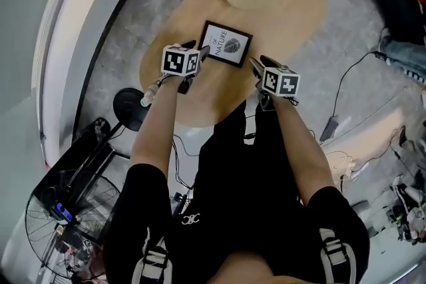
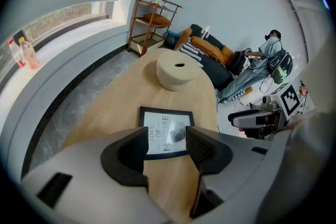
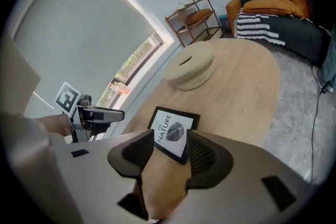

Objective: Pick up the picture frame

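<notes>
My left gripper (image 1: pixel 198 56) and right gripper (image 1: pixel 255 64) hung wide open and empty at the near corners of the picture frame (image 1: pixel 226 44) (flat on the worktop (image 1: pixel 286 16)). One jaw landing first might have skidded it away.

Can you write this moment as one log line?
left gripper: open, empty | right gripper: open, empty | black rectangular leaf-print picture frame: flat on oval wooden table, not gripped

Your picture frame (image 1: pixel 226 44) is black around a white print with a grey leaf; the table (image 1: pixel 293 10) under it is pale wood.
</notes>
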